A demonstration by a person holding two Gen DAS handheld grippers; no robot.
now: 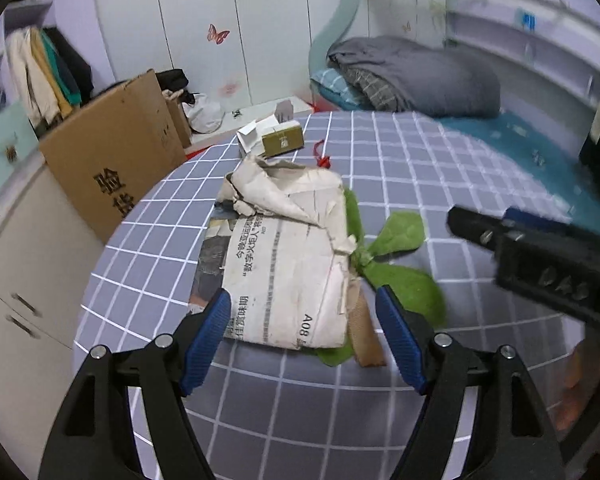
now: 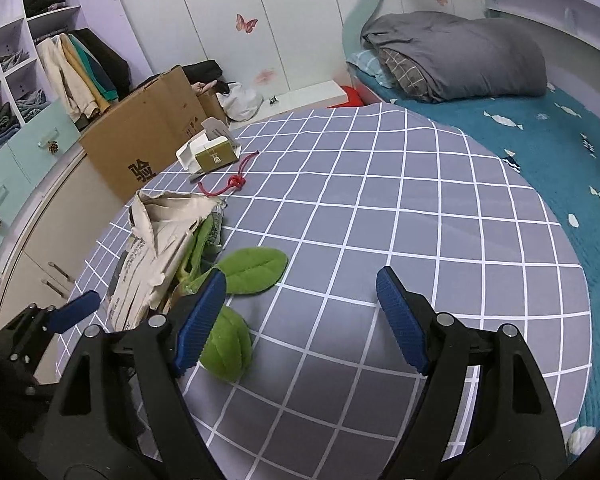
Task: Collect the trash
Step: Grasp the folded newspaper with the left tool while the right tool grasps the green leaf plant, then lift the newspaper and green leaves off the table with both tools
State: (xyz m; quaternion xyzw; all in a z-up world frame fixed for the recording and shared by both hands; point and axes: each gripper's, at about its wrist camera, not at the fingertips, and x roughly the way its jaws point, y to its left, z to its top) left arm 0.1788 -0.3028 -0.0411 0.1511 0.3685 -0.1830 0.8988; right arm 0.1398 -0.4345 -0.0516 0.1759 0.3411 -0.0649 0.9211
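Bedroom: grey checked sheet over bed; wardrobe wall behind.

On the sheet: one crumpled newspaper atop green fabric leaves, one red cord, one small olive box. One cardboard carton stands alongside. Left claw open, straddling the newspaper; right claw open, empty.

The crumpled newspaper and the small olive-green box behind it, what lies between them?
In the right wrist view, a red knotted cord lies on the grey checked cloth between the crumpled newspaper and the olive-green box.
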